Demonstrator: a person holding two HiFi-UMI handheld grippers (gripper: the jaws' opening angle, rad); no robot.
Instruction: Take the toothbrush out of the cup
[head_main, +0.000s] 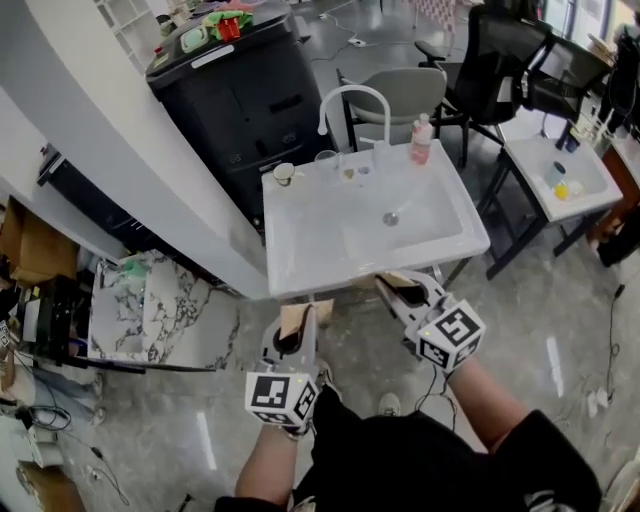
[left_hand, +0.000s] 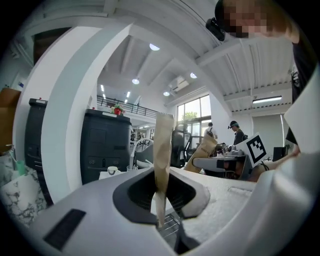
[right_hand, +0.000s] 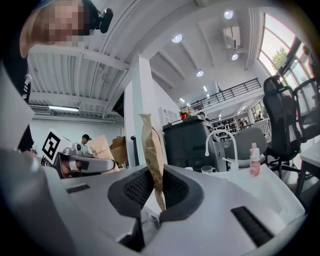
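Note:
A small white cup (head_main: 284, 173) stands on the back left rim of the white sink (head_main: 300, 255), with a clear glass (head_main: 327, 160) beside it; I cannot make out a toothbrush. The cup also shows small in the left gripper view (left_hand: 112, 171) and the right gripper view (right_hand: 206, 170). Both grippers hang in front of the sink's near edge, well short of the cup. My left gripper (head_main: 297, 325) has its brown-padded jaws pressed together with nothing in them (left_hand: 162, 125). My right gripper (head_main: 392, 284) is likewise shut and empty (right_hand: 150, 130).
A curved white faucet (head_main: 352, 100) and a pink bottle (head_main: 421, 140) stand at the sink's back. Behind it is a black cabinet (head_main: 240, 95); a white pillar and marble-patterned panels (head_main: 150, 300) lie left. Office chairs (head_main: 500, 60) and a small table (head_main: 565, 180) stand right.

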